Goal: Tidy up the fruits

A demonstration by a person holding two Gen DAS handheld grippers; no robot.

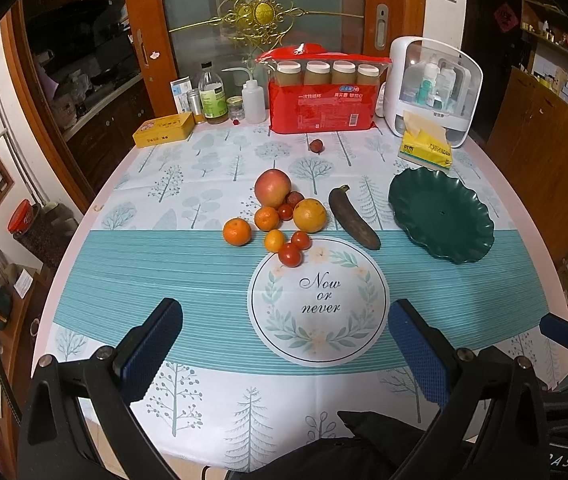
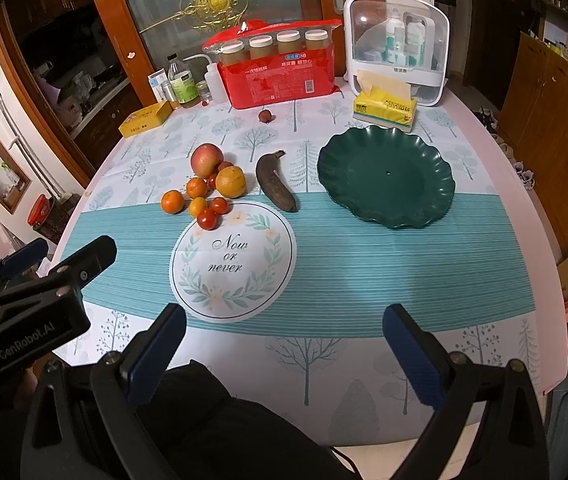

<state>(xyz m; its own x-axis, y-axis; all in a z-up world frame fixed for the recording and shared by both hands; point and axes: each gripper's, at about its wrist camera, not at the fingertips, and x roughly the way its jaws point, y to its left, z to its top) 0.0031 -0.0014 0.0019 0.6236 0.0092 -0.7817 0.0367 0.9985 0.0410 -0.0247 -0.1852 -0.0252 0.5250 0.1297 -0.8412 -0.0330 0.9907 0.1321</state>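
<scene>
Both our left gripper and right gripper are spread wide, holding nothing; ahead, bumping the round fruit pile could send it rolling, missing the green plate

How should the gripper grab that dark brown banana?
Probably from above, with the right gripper closing across the middle of the banana. It lies flat and alone on the cloth, its long sides free, stem pointing away toward the back. The jaws are open wide enough to straddle it.
</scene>
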